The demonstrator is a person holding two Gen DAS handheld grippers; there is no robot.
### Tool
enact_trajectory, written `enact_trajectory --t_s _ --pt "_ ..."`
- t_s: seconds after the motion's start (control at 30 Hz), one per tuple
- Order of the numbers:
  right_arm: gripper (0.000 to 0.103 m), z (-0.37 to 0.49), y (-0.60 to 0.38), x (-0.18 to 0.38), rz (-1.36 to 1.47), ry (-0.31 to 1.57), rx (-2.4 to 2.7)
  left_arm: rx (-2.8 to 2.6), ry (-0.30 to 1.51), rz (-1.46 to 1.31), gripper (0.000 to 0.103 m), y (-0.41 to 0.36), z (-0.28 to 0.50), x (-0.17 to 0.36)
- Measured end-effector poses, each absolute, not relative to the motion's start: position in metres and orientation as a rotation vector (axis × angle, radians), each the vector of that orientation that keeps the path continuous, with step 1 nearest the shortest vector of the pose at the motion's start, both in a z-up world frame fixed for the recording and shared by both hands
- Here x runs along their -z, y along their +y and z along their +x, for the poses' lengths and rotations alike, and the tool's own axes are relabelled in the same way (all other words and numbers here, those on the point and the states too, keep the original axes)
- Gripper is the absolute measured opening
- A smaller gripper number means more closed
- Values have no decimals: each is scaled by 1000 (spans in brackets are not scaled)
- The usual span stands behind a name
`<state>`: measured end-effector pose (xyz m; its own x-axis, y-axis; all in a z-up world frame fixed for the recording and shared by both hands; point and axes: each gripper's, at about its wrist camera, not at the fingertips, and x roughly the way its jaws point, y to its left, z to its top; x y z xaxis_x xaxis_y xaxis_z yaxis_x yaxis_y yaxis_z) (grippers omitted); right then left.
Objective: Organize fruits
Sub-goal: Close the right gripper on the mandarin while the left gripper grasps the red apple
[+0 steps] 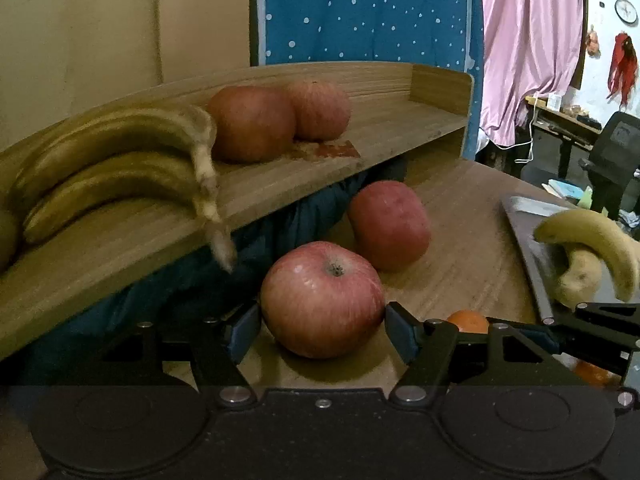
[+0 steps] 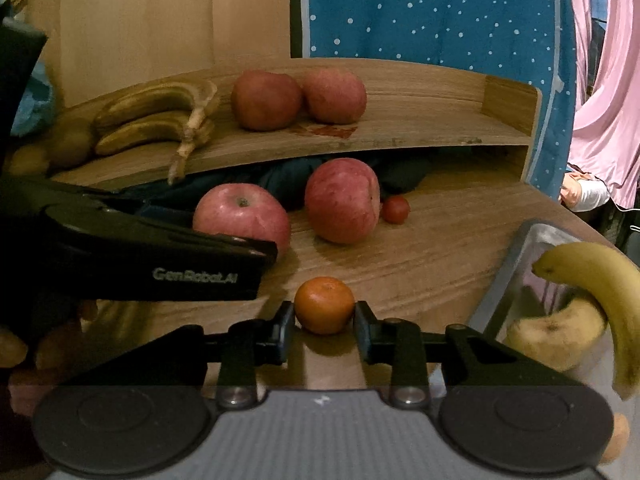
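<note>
My left gripper (image 1: 323, 332) is shut on a red apple (image 1: 322, 300) that rests on the wooden table (image 1: 460, 248), its pads against both sides. In the right wrist view, the right gripper (image 2: 324, 320) is shut on a small orange tangerine (image 2: 324, 304), also resting on the table. A second apple (image 2: 342, 200) lies on its side behind, with a small tomato (image 2: 396, 209) beside it. The raised wooden shelf (image 2: 440, 128) carries two apples (image 2: 266, 100) and a bunch of brown bananas (image 2: 156, 116).
A metal tray (image 2: 520, 248) at the right holds a yellow banana (image 2: 600, 280) and a pale fruit (image 2: 556, 332). Dark cloth (image 1: 280, 224) lies under the shelf. The left gripper's black body (image 2: 160, 256) crosses the right view. More brownish fruit (image 2: 72, 140) sits at the shelf's left end.
</note>
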<state>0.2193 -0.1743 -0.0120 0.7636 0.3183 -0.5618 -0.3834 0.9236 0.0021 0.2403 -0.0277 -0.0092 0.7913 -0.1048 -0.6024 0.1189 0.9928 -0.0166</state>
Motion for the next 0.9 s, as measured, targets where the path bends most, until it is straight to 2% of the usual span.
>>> enact_trajectory --t_s 0.43,0.9 --pt "35 164 -202 11 -9 562 -368 182 629 -2 69 -30 173 2" --pt "35 143 -202 12 -4 564 -399 200 658 -3 70 -28 160 9"
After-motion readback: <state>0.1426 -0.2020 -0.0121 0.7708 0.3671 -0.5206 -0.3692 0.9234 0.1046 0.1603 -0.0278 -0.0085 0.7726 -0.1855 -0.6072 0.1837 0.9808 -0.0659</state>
